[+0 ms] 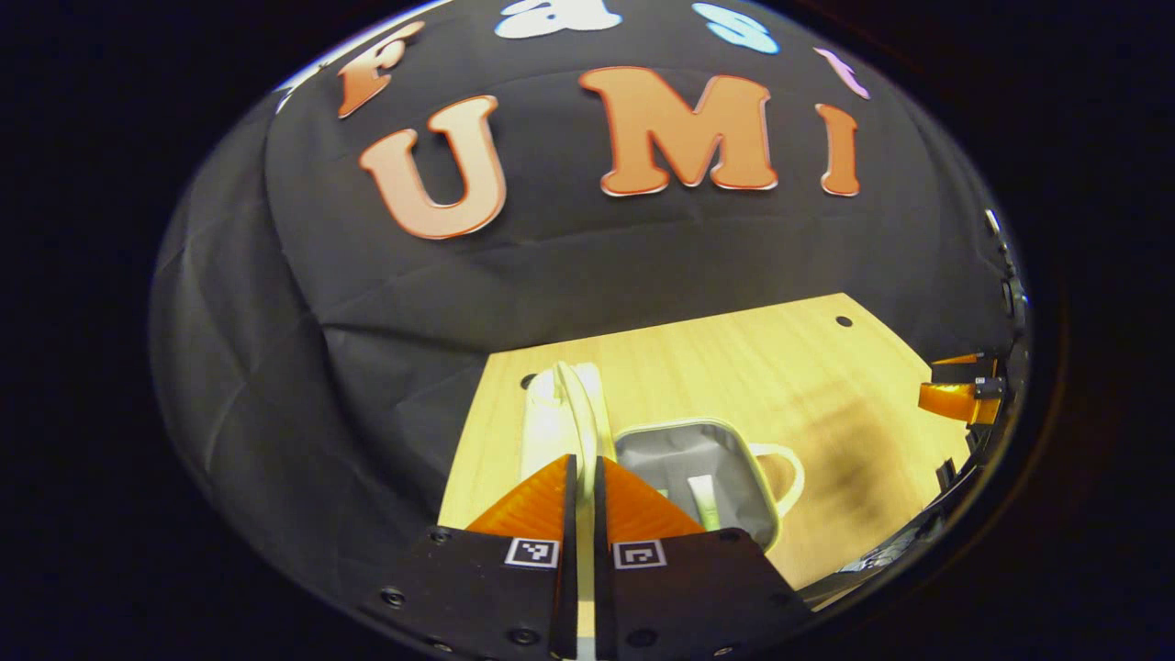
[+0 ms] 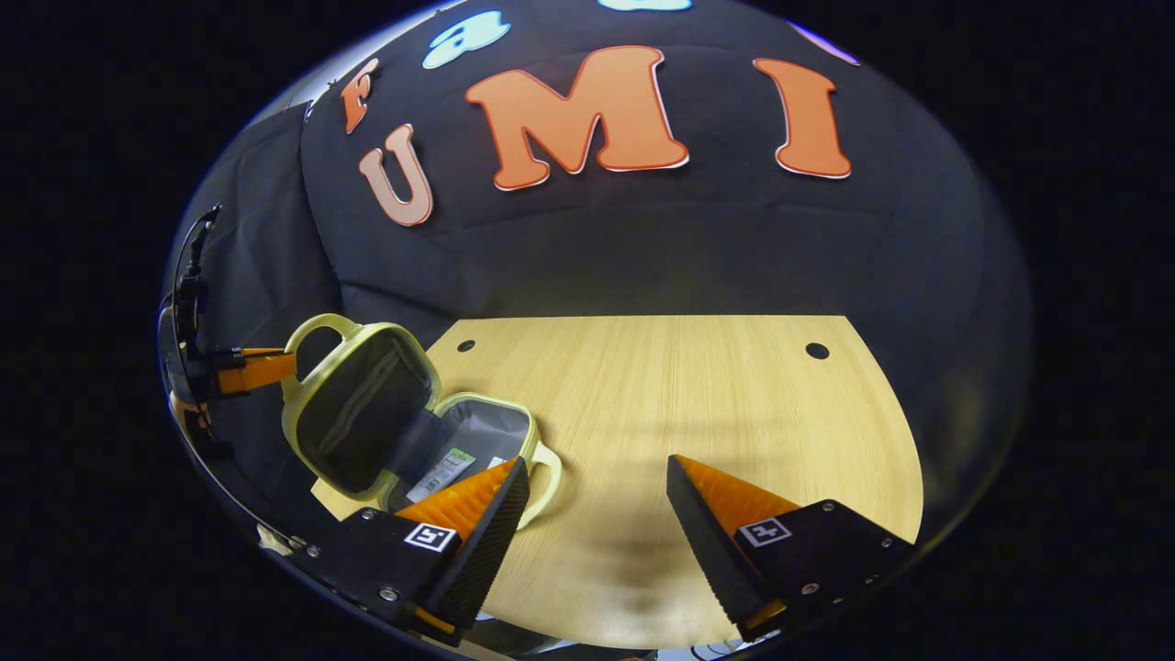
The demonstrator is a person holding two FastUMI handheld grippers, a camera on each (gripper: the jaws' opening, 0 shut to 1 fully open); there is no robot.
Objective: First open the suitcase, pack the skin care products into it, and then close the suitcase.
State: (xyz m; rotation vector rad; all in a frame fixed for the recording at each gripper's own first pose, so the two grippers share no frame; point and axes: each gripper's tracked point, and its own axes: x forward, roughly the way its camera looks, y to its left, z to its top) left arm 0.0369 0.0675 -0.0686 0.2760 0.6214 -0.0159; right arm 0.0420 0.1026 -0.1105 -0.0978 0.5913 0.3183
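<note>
we see the suitcase point(image 2: 404, 431), a small pale yellow-green case with a grey lining, lying open at the left part of the wooden desk point(image 2: 698, 404) in the right gripper view. its lid point(image 2: 363, 413) stands tilted up, its dark inside facing us, with a loop handle at its top edge. the base lies flat on the desk with its own loop handle point(image 2: 548, 477) toward the desk's middle.

in the left gripper view the left gripper point(image 1: 585, 487) is pinched together on the lid's rim point(image 1: 576, 404), both fingers pressing on the thin pale edge that runs up between them. in the right gripper view we see the same gripper point(image 2: 262, 369) at the far left, touching the lid's upper edge near its handle.

the skin care products are inside the base: in the left gripper view a pale green tube point(image 1: 705, 500) lies on the grey lining, just right of the gripper's fingers. in the right gripper view a flat packet point(image 2: 443, 470) with a green patch lies in the base; what else sits beside it is too small to tell.

the right gripper point(image 2: 597, 500) is spread wide with nothing between its fingers, above bare desk just right of the suitcase base. its left finger overlaps the base's near corner in the view; we cannot tell if it touches.
</note>
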